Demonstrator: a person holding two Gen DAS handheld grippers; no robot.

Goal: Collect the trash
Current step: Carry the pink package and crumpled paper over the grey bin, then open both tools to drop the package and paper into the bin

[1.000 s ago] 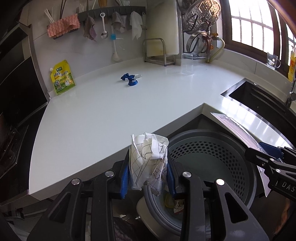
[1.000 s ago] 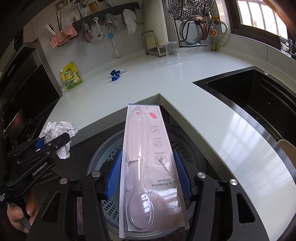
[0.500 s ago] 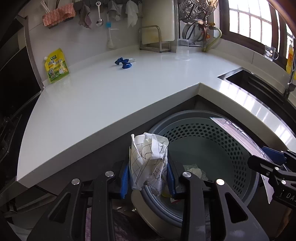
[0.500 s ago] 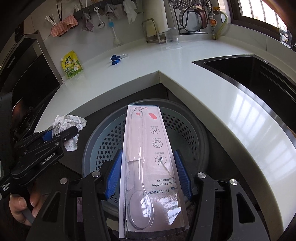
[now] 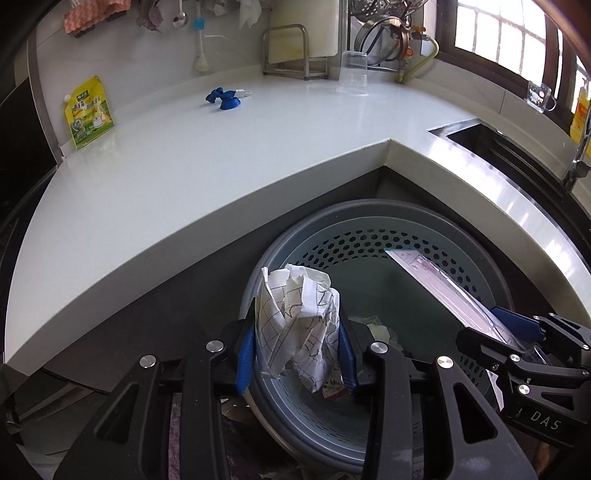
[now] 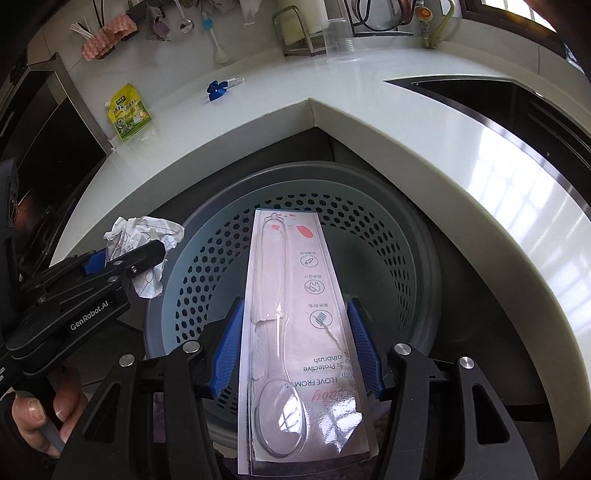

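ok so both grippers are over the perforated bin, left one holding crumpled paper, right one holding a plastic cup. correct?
Not quite. The right gripper holds an empty toothbrush blister pack, not a cup; the right wrist view shows it flat between the fingers. The clear plastic cup stands on the counter. The rest holds: left gripper holds the crumpled paper, both over the perforated bin.

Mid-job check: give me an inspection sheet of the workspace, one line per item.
Surface: white corner countertop, sink on the right.
Job's things: crumpled paper and toothbrush package, both over the grey perforated bin; scraps lie in the bin.
Clutter: green pouch, blue clip, clear cup.
Grippers: left gripper shut on the paper; right gripper shut on the package.
Cables: nothing seen.
Surroundings: utensils hang on a wall rail; window at right.
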